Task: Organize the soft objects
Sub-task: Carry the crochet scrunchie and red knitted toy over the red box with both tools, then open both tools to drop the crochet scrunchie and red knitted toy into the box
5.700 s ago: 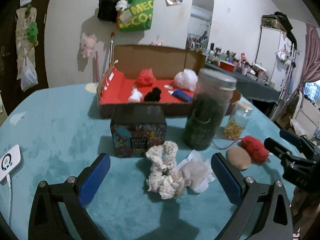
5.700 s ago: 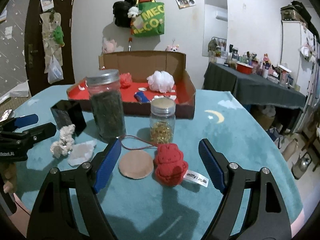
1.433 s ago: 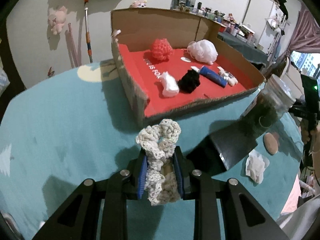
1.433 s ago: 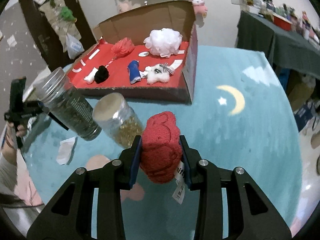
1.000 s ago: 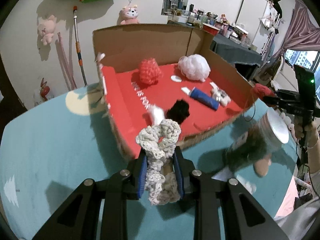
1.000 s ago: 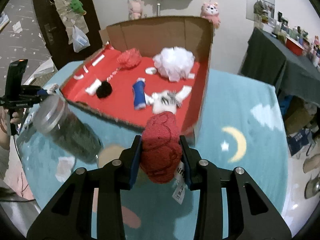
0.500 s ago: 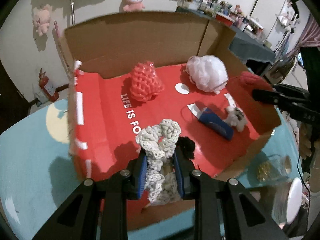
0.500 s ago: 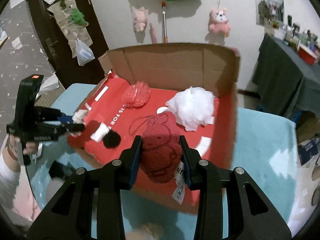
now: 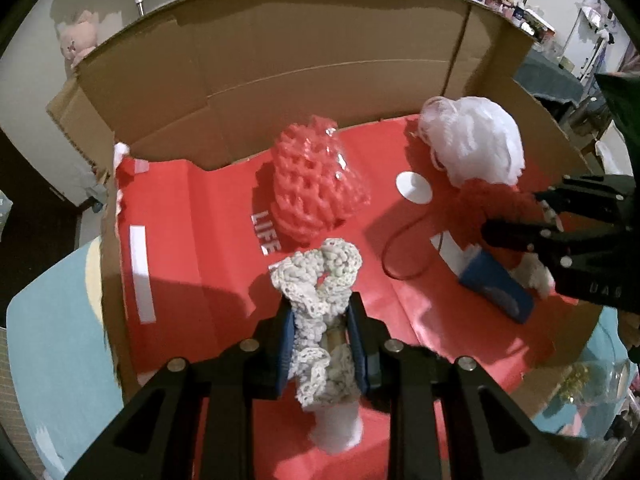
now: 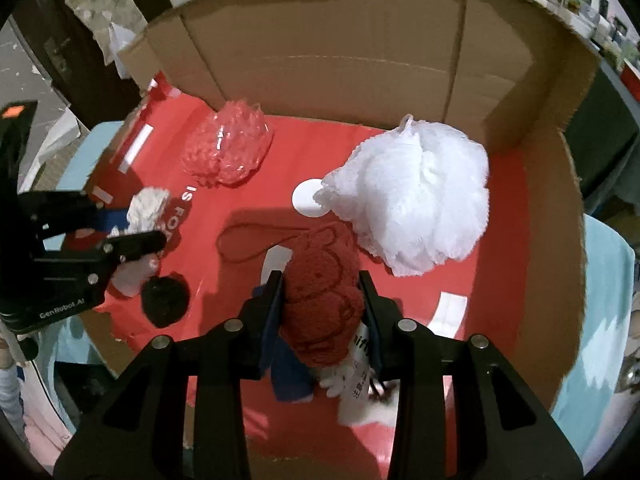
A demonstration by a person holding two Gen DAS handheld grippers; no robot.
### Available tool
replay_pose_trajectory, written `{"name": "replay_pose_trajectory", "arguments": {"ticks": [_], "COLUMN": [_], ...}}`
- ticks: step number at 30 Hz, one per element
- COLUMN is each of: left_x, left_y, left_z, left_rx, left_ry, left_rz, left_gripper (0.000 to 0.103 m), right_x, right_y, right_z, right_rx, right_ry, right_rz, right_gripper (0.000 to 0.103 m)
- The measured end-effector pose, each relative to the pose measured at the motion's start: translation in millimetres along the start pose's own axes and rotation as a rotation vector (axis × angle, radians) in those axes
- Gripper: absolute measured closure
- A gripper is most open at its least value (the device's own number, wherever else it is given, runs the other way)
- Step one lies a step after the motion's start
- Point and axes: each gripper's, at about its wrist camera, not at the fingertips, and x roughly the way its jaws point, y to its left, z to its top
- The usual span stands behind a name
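Observation:
My left gripper (image 9: pixel 320 322) is shut on a cream crochet scrunchie (image 9: pixel 320 276) and holds it over the red floor of the cardboard box (image 9: pixel 320 60), in front of a red mesh puff (image 9: pixel 316 184). My right gripper (image 10: pixel 322 300) is shut on a red plush toy (image 10: pixel 320 300) with a loop cord, over the box floor beside a white bath pouf (image 10: pixel 416 192). In the left wrist view the right gripper (image 9: pixel 516 220) shows at the right with the red plush (image 9: pixel 488 208). In the right wrist view the left gripper (image 10: pixel 132 228) shows at the left with the scrunchie (image 10: pixel 146 208).
In the box lie a blue roll (image 9: pixel 496 284), a black pom-pom (image 10: pixel 166 300), a small white soft piece (image 9: pixel 338 428) and a white fluffy item (image 10: pixel 360 396). The box's tall back flap (image 10: pixel 340 40) rises behind. A glass jar (image 9: pixel 592 376) stands on the teal tablecloth (image 9: pixel 52 320) at right.
Both grippers have moved forward and lower over the box, each still holding its object. The two grippers are now closer to the box floor and nearer each other.

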Motion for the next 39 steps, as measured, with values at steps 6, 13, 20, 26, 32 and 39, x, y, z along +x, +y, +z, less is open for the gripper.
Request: {"name": "replay_pose_trajectory", "arguments": {"ticks": [6, 13, 20, 26, 32, 39], "left_x": [10, 17, 14, 0, -37, -93], "left_y": [2, 3, -2, 4, 5, -1], "left_z": [7, 11, 8, 2, -12, -40], "left_rx": [0.009, 0.009, 0.012, -0.016, -0.044, -0.092], "left_ry": [0.025, 0.035, 0.028, -0.005, -0.079, -0.205], "left_rz": [0.017, 0.037, 0.041, 0.030, 0.005, -0.032], "left_gripper": [0.075, 0.072, 0.070, 0.057, 0.039, 0.023], "right_x": [14, 21, 22, 21, -2, -54], "right_y": [-2, 2, 3, 8, 10, 11], "right_z": [9, 10, 7, 9, 2, -14], "right_rx": [0.000, -0.024, -0.029, -0.025, -0.015, 0.009], "right_ry": [0.059, 0.082, 0.089, 0.079, 0.050, -0.054], "right_rz": [-0.021, -0.055, -0.070, -0.088, -0.079, -0.078], "right_gripper": [0.069, 0.067, 0.064, 0.053, 0.047, 0.035]}}
